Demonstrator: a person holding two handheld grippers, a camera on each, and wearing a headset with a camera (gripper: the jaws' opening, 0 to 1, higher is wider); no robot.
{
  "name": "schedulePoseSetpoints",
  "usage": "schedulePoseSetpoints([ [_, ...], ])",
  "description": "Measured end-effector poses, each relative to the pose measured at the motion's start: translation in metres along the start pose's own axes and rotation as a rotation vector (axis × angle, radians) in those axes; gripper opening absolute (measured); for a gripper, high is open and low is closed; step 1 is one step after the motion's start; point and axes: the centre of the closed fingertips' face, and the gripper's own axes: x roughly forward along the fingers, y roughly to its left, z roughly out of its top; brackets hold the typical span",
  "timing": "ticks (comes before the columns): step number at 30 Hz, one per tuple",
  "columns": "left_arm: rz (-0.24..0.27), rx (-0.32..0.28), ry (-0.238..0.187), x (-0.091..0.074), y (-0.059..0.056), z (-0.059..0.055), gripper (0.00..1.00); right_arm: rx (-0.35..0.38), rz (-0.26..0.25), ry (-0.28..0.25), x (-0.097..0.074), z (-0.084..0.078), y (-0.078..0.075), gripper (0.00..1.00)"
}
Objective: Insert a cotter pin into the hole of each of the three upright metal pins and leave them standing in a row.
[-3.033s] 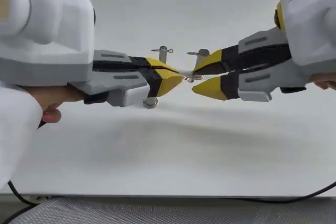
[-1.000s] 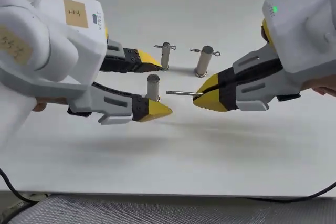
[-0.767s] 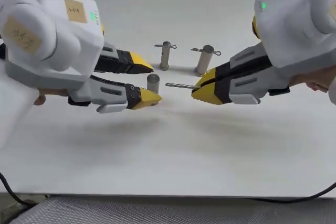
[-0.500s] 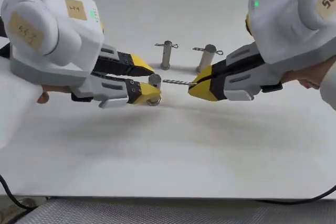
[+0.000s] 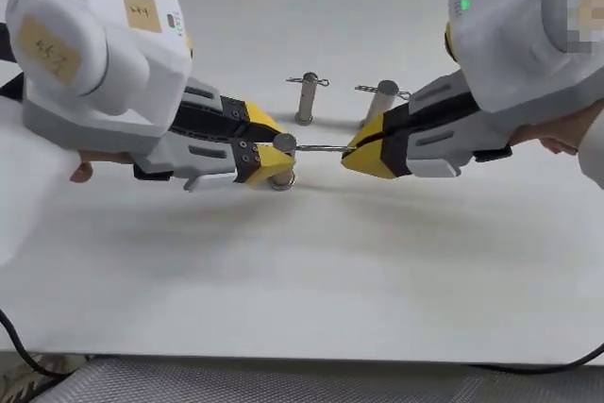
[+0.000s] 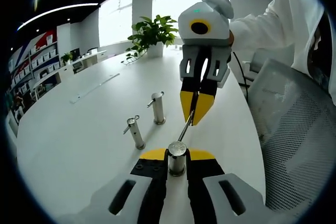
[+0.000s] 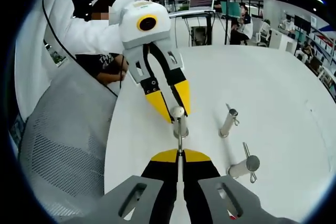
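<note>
The near metal pin (image 5: 283, 144) stands on the white table, and my left gripper (image 5: 278, 159) is shut on its shaft. It rises between my left jaws as a grey cylinder (image 6: 177, 157). My right gripper (image 5: 357, 150) is shut on a thin cotter pin (image 5: 321, 148), held level with its tip at the pin's head. The same cotter pin (image 7: 179, 139) points at the pin (image 7: 179, 121) in the right gripper view. Behind stand two more metal pins (image 5: 306, 101) (image 5: 382, 99), each with a cotter pin through its top.
The white table (image 5: 311, 271) spreads wide and bare toward its front edge. A black cable (image 5: 19, 337) hangs at the lower left corner. A person's hand (image 5: 566, 143) holds the right gripper. A mesh chair (image 6: 294, 129) stands beside the table.
My left jaws have closed around the near pin's shaft. My right gripper has carried the cotter pin leftward until its tip reaches the pin's head.
</note>
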Motion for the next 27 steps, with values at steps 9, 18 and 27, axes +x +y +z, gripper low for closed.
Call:
schedulePoseSetpoints([
  [9, -0.006, 0.002, 0.002, 0.0, -0.002, 0.0, 0.11, -0.015, 0.001, 0.025, 0.009, -0.003, -0.001, 0.0],
  [18, -0.005, 0.004, 0.003, 0.0, -0.003, 0.0, 0.11, -0.087, 0.014, 0.035, 0.021, 0.004, -0.003, 0.0],
  [27, -0.012, 0.01, 0.005, 0.0, -0.004, 0.0, 0.11, -0.211, 0.059, 0.059, 0.032, 0.013, -0.001, 0.0],
])
